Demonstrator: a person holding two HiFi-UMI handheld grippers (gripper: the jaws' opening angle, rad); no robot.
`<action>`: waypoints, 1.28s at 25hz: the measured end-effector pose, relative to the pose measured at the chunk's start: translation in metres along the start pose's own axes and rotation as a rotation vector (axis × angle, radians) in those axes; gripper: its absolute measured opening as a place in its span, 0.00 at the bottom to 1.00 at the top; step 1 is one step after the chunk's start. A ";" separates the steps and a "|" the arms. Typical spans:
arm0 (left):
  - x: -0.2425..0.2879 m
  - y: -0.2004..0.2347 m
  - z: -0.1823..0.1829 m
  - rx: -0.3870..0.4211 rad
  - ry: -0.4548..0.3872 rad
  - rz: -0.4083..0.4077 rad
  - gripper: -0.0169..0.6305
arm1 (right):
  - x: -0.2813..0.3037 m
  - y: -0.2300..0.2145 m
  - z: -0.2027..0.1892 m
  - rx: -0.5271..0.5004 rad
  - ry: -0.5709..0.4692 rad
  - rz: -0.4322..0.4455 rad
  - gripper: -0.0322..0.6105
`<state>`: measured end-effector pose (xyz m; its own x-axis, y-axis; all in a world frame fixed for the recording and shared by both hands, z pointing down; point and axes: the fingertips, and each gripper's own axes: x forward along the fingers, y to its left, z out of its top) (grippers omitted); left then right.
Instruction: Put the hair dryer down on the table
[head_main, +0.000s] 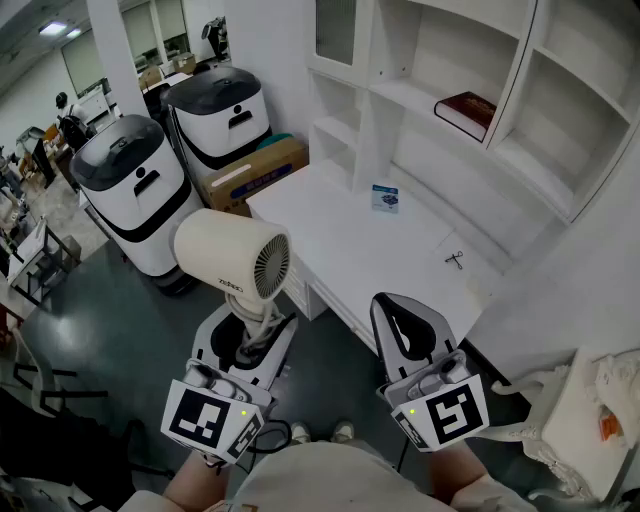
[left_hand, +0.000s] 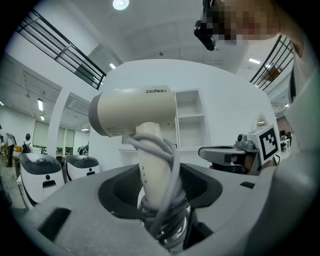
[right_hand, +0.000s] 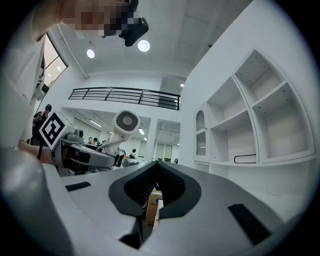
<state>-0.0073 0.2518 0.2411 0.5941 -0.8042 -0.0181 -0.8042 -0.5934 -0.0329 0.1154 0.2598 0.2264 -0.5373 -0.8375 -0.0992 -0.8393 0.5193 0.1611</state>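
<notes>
1. While the left tongs (head_main: 248, 330) clench its cord-wrapped handle (left_hand: 148, 170), the cream plastic hair dryer (head_main: 232, 256) stands upright in the air — left of the white counter (head_main: 340, 250), not on it.
2. The right tongs (head_main: 390, 310) are clamped together — empty.

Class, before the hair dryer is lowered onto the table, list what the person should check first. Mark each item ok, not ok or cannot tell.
1. Grip: left hand-held gripper closed on the hair dryer at its handle: ok.
2. Cord wound round the handle: ok.
3. Bare patch on the white table for landing: ok.
4. Small blue box and scissors lie clear of that patch: ok.
5. Dryer above the table: not ok, it hangs mostly beyond the near corner.
6. Right hand-held gripper shut, empty, off to the side: ok.
</notes>
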 end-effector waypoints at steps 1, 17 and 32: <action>0.000 -0.001 0.000 0.004 -0.001 0.000 0.39 | -0.001 0.000 0.000 0.000 -0.001 0.002 0.08; 0.004 -0.011 -0.004 0.021 0.021 0.001 0.39 | -0.010 -0.005 0.002 0.042 -0.026 0.012 0.08; 0.027 -0.041 -0.011 0.012 0.045 0.051 0.39 | -0.031 -0.034 -0.015 0.038 -0.010 0.049 0.08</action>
<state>0.0409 0.2542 0.2527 0.5509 -0.8342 0.0247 -0.8330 -0.5514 -0.0451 0.1619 0.2659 0.2392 -0.5785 -0.8093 -0.1016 -0.8144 0.5660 0.1282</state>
